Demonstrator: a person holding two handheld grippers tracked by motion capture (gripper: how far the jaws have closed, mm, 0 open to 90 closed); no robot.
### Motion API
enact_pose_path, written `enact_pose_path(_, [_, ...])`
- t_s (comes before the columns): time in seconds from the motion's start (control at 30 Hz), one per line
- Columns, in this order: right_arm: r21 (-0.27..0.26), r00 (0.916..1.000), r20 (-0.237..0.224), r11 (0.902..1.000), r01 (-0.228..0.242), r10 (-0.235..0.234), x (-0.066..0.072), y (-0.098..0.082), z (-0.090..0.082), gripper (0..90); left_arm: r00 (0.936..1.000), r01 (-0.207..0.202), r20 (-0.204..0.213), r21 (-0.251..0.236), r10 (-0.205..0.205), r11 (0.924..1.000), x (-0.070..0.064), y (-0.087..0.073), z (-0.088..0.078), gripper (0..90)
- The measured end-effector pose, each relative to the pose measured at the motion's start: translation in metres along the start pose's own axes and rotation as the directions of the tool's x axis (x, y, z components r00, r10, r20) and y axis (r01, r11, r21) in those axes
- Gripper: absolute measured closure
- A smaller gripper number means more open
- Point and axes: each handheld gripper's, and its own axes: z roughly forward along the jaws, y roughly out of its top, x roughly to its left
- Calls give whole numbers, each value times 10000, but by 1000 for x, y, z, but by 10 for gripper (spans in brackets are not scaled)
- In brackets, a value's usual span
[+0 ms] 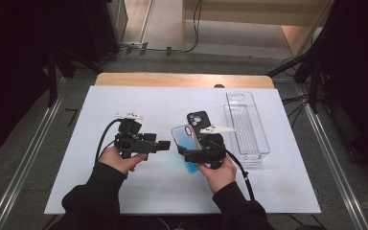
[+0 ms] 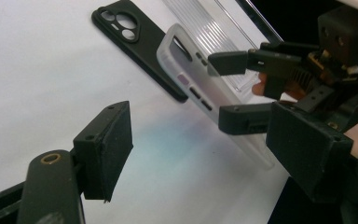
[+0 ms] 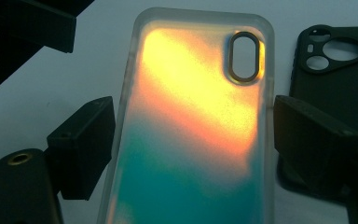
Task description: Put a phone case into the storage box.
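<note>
Right gripper (image 1: 195, 154) pinches the iridescent case (image 3: 191, 121) by its long edges; keep pressure light; left gripper (image 1: 159, 145) spread, empty.

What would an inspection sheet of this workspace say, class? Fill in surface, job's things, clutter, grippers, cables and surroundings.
Surface: white board on a wooden table.
Job's things: iridescent translucent phone case between the right gripper's jaws, tilted up off the board; black rubber phone case flat beside it; clear plastic ribbed tray, nothing in it.
Clutter: nothing seen.
Grippers: right gripper jaws sit at the iridescent case's two long edges; left gripper open, holding nothing, pointing at the right one.
Cables: black cable loops from the left gripper; another trails from the right.
Surroundings: grey carpet floor, black stands, dark curtains.
</note>
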Motion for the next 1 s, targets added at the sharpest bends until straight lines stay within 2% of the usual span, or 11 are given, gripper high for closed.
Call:
enact_pose_path(0.07, [6, 9999, 48, 10000, -99, 99, 0, -2, 2, 142, 10000, -7, -4, 30, 7, 10000, 0, 1, 1, 234])
enact_pose_path(0.23, [-409, 9994, 132, 9987, -308, 313, 2, -3, 4, 142, 9997, 127, -192, 101, -125, 9999, 1, 7, 7, 234])
enact_pose_path(0.37, [-551, 9990, 45, 9975, -449, 452, 6, -4, 5, 142, 9993, 320, -172, 34, -319, 9995, 3, 9, 10, 234])
enact_pose_path(0.47, [-675, 9987, -79, 9964, -511, 506, 10, -7, 8, 142, 9983, 483, -338, 70, -481, 9988, 5, 12, 12, 251])
enact_pose_path(0.57, [-750, 9990, -84, 9962, -450, 445, 14, -8, 10, 142, 9978, 523, -404, 67, -520, 9986, 5, 14, 14, 251])
enact_pose_path(0.6, [-779, 9988, -103, 9958, -475, 469, 15, -8, 10, 142, 9974, 479, -549, 80, -474, 9988, 5, 15, 15, 251])
enact_pose_path(0.7, [-867, 9987, -162, 9950, -494, 481, 16, -8, 11, 142, 9973, 518, -534, 89, -512, 9986, 5, 16, 16, 256])
enact_pose_path(1.0, [-1222, 9974, -302, 9901, -683, 651, 23, -11, 17, 142, 9934, 815, -806, 9, -812, 9967, 7, 19, 28, 329])
